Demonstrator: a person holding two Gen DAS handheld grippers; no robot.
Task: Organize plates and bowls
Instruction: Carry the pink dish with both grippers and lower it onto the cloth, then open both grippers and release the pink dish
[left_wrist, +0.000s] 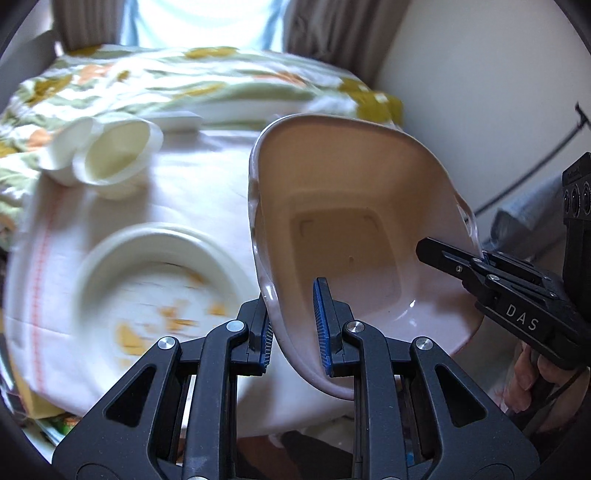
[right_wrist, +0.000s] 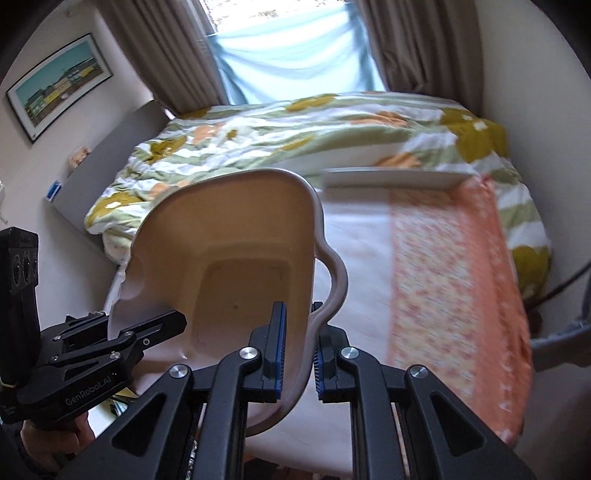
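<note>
The right gripper bears white letters on its black body — "DAS". The left gripper carries "GenRobot.AI" along its side — nothing else is legible.

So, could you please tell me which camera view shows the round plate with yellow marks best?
The left wrist view: the plate lies whole, though blurred, on the white cloth. The right wrist view doesn't show it.

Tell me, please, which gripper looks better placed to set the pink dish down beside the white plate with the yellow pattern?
Probably the left. The left gripper clamps the rim of the pink dish on the side nearest the white plate, which lies just beside it. The right gripper clamps the opposite rim, farther from the plate.
</note>
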